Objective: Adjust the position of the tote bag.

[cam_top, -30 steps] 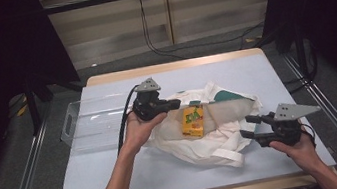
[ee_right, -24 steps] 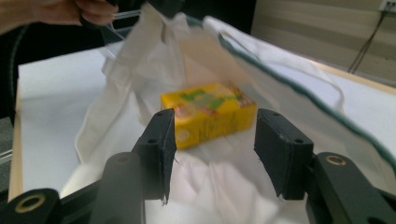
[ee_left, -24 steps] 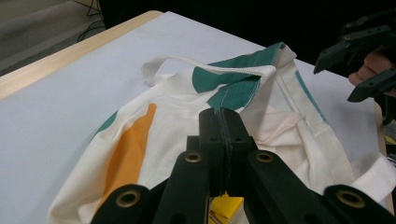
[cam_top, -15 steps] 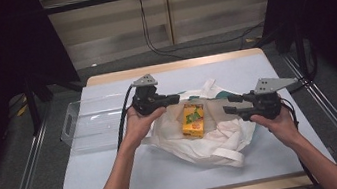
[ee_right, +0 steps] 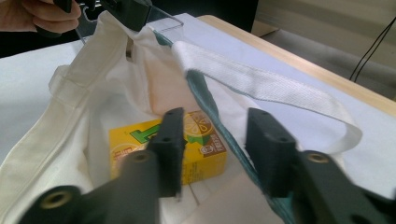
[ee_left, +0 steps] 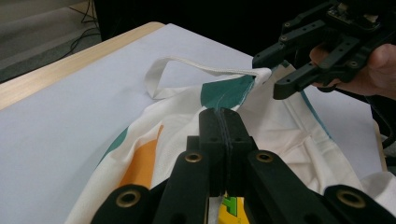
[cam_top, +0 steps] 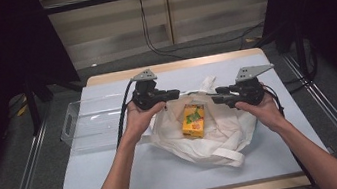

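Bag [cam_top: 198, 138] lies mid-frame on the worktop [cam_top: 118, 178], a yellow carton [cam_top: 194, 122] inside its open mouth. Left of centre, the left gripper [cam_top: 172, 94] stays with fingers clamped on the bag's rim. The right gripper [cam_top: 219, 99] has swung in from the lower right to the opposite rim; its fingers have been closing, the hem between them, not yet pinched.

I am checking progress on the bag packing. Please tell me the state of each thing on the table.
Tote bag: lying down, mouth held open.
Yellow carton: lying inside the bag.
Clear tray: empty, beside the bag.
Left gripper: shut on the bag's rim.
Right gripper: jaws have just been closing, bag rim between them, not yet pinched.
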### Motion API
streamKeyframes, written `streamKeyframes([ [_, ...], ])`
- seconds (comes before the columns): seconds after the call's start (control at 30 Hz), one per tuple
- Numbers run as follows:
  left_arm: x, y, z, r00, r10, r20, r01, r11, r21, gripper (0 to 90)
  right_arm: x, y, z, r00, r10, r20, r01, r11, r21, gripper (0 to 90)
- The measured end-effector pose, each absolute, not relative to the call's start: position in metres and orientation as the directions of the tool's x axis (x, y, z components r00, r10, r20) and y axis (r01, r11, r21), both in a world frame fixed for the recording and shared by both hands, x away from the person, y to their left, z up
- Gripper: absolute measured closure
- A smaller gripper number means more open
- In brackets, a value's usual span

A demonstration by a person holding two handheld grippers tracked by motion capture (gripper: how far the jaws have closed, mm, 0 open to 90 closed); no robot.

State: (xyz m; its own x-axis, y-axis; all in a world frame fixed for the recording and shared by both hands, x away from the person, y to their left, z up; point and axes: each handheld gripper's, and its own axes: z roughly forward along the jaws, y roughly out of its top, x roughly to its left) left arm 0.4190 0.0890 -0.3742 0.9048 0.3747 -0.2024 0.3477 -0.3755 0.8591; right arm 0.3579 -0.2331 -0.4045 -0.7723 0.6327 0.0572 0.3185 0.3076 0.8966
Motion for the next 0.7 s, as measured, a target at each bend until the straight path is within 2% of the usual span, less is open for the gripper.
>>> streamKeyframes([
  [0.13,0.421,0.091,-0.375,0.902,0.375,-0.214,0.354,-0.359,0.864,87.7,0.365,-0.23,-0.406,-0.776,0.628,0.056,0.328,0.327,0.886,81.0],
  [0.17,0.421,0.091,-0.374,0.899,0.382,-0.213,0.356,-0.355,0.864,85.4,0.367,-0.23,-0.406,-0.778,0.625,0.066,0.335,0.324,0.885,84.0],
  [0.2,0.42,0.091,-0.374,0.896,0.393,-0.207,0.357,-0.359,0.862,78.1,0.368,-0.231,-0.405,-0.777,0.626,0.067,0.336,0.322,0.885,86.1],
  [0.23,0.42,0.09,-0.374,0.899,0.387,-0.206,0.353,-0.36,0.863,68.6,0.37,-0.231,-0.405,-0.776,0.626,0.078,0.342,0.314,0.886,86.8],
  [0.43,0.418,0.085,-0.377,0.904,0.38,-0.194,0.348,-0.394,0.851,48.2,0.375,-0.235,-0.405,-0.769,0.63,0.112,0.37,0.294,0.882,87.1],
  [0.6,0.417,0.082,-0.379,0.914,0.366,-0.175,0.333,-0.428,0.84,39.8,0.381,-0.234,-0.403,-0.763,0.637,0.113,0.374,0.292,0.88,87.1],
  [0.63,0.418,0.082,-0.38,0.908,0.386,-0.162,0.336,-0.442,0.831,39.7,0.383,-0.234,-0.403,-0.762,0.638,0.111,0.374,0.293,0.88,87.1],
  [0.67,0.418,0.082,-0.382,0.902,0.404,-0.148,0.34,-0.457,0.822,42.2,0.385,-0.235,-0.403,-0.76,0.64,0.115,0.377,0.289,0.88,87.1],
  [0.7,0.419,0.083,-0.383,0.899,0.415,-0.141,0.344,-0.469,0.814,48.9,0.387,-0.235,-0.403,-0.756,0.644,0.118,0.381,0.287,0.879,87.1],
])
